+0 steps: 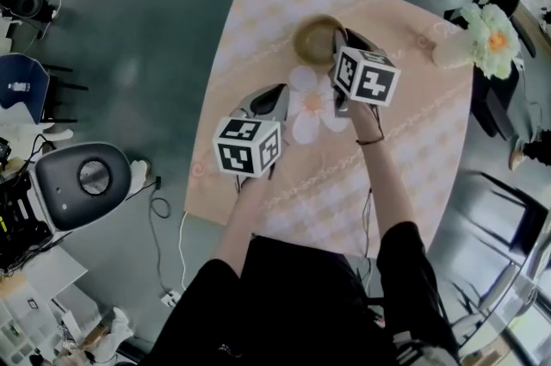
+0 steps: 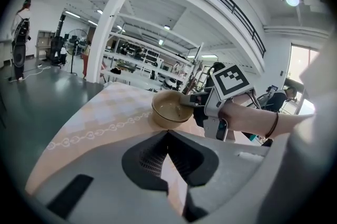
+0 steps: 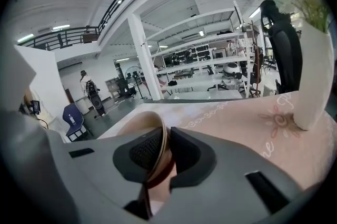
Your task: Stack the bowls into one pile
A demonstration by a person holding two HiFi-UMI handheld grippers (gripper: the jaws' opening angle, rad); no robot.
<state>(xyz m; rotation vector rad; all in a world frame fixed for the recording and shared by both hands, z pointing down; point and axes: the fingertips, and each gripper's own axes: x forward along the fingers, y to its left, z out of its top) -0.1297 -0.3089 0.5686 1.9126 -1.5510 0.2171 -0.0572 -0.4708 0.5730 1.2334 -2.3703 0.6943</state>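
Right gripper in narrow pinch on brown bowl rim.
Likely stiff, light, slick, chippable; best held by the rim wall.

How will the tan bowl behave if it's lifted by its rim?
The bowl looks rigid: its thin rim keeps its curve between the right gripper's pads. Pinched on one side only, it will probably hang tilted and may pivot. Low and wide, it should slide on the tablecloth rather than tip if pushed.
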